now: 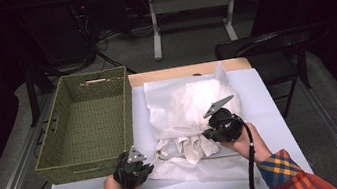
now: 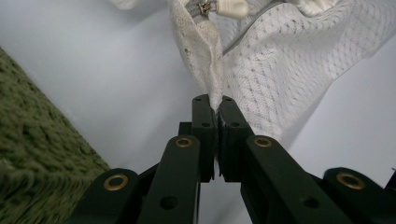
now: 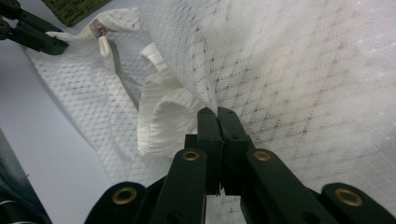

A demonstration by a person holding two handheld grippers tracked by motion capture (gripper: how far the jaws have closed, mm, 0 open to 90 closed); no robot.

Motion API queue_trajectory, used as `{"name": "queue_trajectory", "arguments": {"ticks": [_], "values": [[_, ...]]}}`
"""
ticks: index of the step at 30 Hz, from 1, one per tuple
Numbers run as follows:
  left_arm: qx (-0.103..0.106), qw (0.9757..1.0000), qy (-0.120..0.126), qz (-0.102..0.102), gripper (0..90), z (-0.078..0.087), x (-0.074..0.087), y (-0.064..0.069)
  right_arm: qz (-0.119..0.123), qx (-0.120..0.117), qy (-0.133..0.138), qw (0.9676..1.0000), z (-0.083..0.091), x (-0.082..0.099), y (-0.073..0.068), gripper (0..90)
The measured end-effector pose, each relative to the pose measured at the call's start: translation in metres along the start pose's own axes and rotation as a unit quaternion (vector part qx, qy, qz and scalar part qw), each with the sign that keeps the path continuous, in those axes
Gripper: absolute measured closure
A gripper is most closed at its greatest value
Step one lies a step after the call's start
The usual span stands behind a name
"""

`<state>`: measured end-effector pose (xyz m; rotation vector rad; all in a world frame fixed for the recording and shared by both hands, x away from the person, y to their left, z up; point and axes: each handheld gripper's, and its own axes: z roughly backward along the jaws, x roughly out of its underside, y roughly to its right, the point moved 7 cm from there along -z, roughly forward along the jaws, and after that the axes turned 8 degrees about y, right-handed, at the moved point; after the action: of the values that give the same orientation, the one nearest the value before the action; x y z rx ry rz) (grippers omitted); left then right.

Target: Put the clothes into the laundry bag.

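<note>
A white mesh garment (image 1: 188, 101) lies crumpled on the white-covered table (image 1: 264, 105). My left gripper (image 1: 150, 167) is at its near left corner, shut on a pinched fold of the mesh (image 2: 205, 60); its tips (image 2: 215, 105) clamp the cloth. A zipper pull (image 2: 204, 7) shows just beyond. My right gripper (image 1: 206, 133) rests on the garment's middle, shut on the mesh (image 3: 289, 70) at its tips (image 3: 217, 114), beside a ribbed white cuff (image 3: 163, 116). In the right gripper view, the left gripper (image 3: 32, 32) is at the top left, near the zipper pull (image 3: 103, 44).
A green woven basket (image 1: 126, 106) with nothing in it stands on the left of the table, close beside the left gripper (image 2: 28, 140). A dark folding chair (image 1: 270, 41) stands beyond the far right corner. Another desk stands at the back.
</note>
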<state>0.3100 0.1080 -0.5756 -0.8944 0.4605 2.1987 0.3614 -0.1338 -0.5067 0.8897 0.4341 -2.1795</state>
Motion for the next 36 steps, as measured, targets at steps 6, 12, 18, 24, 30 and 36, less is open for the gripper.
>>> {"name": "queue_trajectory", "arguments": {"ticks": [6, 12, 18, 24, 30, 36], "values": [[-0.003, 0.9999, -0.01, -0.007, 86.9, 0.001, 0.005, -0.001, -0.004, -0.012, 0.017, 0.9998, 0.013, -0.001, -0.002, 89.6], [-0.006, 0.9998, 0.003, -0.019, 72.3, 0.002, -0.004, 0.001, -0.01, -0.01, 0.01, 0.9999, 0.011, 0.004, 0.001, 89.4], [-0.028, 0.9977, 0.031, -0.053, 50.8, -0.004, -0.031, 0.01, -0.006, -0.01, 0.005, 0.9999, 0.004, 0.003, 0.001, 89.4], [-0.058, 0.9935, 0.034, -0.092, 50.8, -0.033, -0.059, 0.015, -0.01, -0.01, 0.005, 0.9999, 0.002, 0.002, 0.001, 89.3], [-0.098, 0.9886, 0.022, -0.113, 61.9, -0.053, -0.062, 0.007, -0.009, -0.013, 0.008, 0.9998, 0.004, 0.002, 0.002, 89.2], [-0.092, 0.9881, 0.043, -0.115, 86.3, -0.049, -0.06, 0.005, -0.007, -0.013, 0.008, 0.9999, 0.005, 0.002, 0.002, 89.2]]}}
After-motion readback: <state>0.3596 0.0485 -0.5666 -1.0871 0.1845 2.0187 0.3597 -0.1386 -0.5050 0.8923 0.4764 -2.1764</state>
